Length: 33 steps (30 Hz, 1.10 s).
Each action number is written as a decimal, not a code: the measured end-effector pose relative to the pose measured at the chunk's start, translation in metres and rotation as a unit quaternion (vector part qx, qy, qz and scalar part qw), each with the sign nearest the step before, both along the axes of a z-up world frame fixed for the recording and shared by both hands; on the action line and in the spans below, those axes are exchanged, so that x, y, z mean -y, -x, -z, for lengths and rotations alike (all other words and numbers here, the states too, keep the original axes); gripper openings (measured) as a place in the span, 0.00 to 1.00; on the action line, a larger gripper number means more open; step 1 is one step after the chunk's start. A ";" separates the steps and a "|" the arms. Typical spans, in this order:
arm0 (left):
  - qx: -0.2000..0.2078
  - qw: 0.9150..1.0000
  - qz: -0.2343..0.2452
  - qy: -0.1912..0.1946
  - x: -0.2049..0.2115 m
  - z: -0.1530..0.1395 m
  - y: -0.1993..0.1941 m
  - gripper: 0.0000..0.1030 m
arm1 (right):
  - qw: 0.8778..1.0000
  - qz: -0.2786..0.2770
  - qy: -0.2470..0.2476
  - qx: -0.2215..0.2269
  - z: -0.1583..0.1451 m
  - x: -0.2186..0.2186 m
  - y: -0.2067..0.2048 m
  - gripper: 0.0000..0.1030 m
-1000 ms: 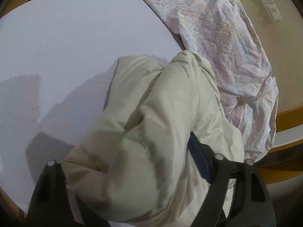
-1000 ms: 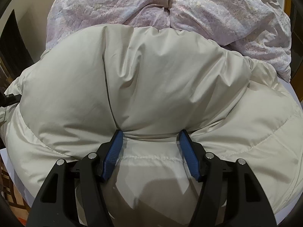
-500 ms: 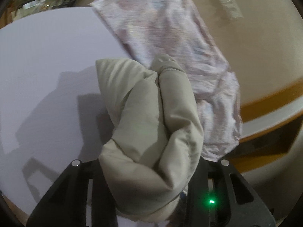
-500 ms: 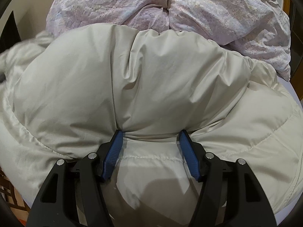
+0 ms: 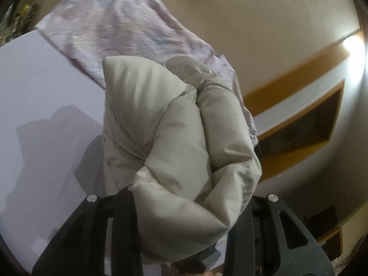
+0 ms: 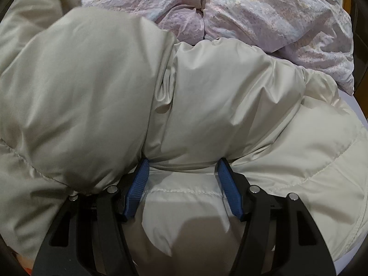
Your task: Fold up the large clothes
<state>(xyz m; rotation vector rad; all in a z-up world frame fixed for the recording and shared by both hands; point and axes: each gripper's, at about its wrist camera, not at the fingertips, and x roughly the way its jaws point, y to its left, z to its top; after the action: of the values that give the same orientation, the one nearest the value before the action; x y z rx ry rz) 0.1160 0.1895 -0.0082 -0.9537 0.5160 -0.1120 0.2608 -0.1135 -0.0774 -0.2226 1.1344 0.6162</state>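
Left wrist: left gripper clamping jacket, one part lifted. Right gripper spread, pinning body. Folding seemingly midway.

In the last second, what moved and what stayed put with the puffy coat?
The left gripper, clamped on a bunched part of the cream puffer jacket, has lifted it off the white table and swung it over the jacket's body; in the right view that fold now covers the left side. The right gripper still straddles the same seam. The pink floral sheet hasn't moved.
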 end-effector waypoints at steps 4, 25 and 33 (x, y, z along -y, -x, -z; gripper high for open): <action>0.013 0.999 0.043 -0.014 0.029 -0.008 -0.014 0.34 | 1.000 -0.008 -0.008 -0.007 0.001 0.002 -0.004 0.62; -0.001 0.986 0.154 -0.060 0.161 -0.020 -0.083 0.45 | 0.996 0.055 -0.061 -0.041 -0.039 0.149 -0.017 0.62; -0.018 0.973 0.219 -0.073 0.228 -0.006 -0.112 0.50 | 0.991 0.120 -0.035 -0.038 -0.034 0.198 -0.016 0.62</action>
<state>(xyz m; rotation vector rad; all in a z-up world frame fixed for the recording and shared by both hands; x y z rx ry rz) 0.2275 -0.0386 -0.0021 -0.6866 0.7535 -0.4489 0.2771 -0.3115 -0.0431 -0.0009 1.1902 0.4531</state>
